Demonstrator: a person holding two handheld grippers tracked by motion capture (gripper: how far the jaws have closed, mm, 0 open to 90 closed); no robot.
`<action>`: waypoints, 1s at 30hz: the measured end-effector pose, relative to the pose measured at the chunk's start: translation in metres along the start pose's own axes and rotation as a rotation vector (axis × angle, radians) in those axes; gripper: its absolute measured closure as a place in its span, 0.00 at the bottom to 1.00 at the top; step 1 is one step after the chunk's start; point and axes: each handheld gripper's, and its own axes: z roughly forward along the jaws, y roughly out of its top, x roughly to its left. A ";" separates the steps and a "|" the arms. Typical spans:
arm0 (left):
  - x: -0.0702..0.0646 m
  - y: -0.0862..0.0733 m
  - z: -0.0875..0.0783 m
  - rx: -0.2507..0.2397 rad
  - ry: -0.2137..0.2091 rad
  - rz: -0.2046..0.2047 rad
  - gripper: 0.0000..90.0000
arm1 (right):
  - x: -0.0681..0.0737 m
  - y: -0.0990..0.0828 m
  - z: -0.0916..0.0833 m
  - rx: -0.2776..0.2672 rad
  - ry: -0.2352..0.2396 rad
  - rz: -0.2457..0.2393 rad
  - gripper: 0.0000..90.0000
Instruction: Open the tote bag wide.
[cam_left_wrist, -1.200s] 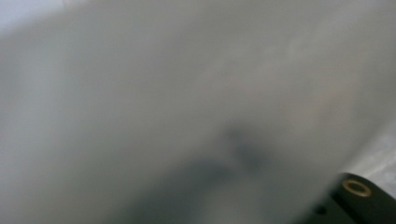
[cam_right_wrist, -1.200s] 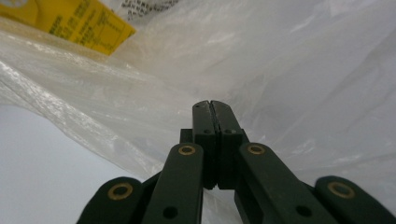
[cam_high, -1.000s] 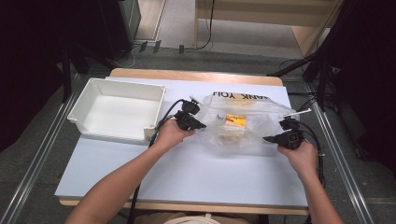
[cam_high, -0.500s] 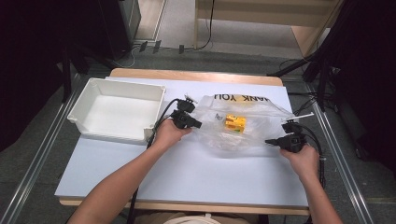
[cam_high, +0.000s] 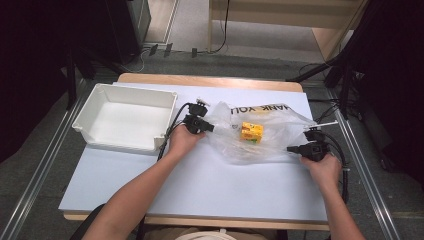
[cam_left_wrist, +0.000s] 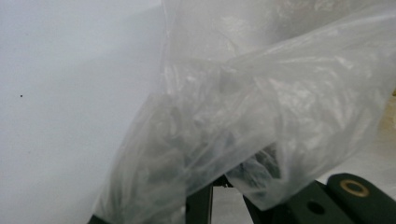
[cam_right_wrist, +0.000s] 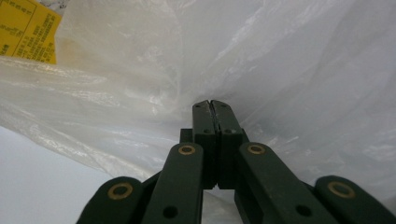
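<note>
The clear plastic bag (cam_high: 260, 135) lay near the table's (cam_high: 200, 185) far right corner, stretched between both grippers, apparently to keep it spread around the yellow carton (cam_high: 251, 132) inside. The left gripper (cam_high: 210, 127) was clamped on the bag's left edge, film bunched over its jaws. The right gripper (cam_high: 291, 149) pinched the right edge, jaws pressed together. Both forearms reached forward from the near edge, hands low, grippers pointing inward. A white bin (cam_high: 95, 107) stood at the far left corner.
</note>
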 end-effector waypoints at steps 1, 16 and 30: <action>0.000 0.000 0.000 -0.001 0.004 0.003 1.00 | -0.001 0.000 0.000 -0.009 -0.002 -0.017 1.00; -0.006 0.000 -0.003 0.002 -0.011 0.025 1.00 | 0.018 -0.001 -0.023 -0.129 0.067 -0.073 1.00; 0.003 0.001 0.001 -0.005 0.002 -0.002 1.00 | -0.005 0.004 -0.004 -0.072 -0.002 0.002 1.00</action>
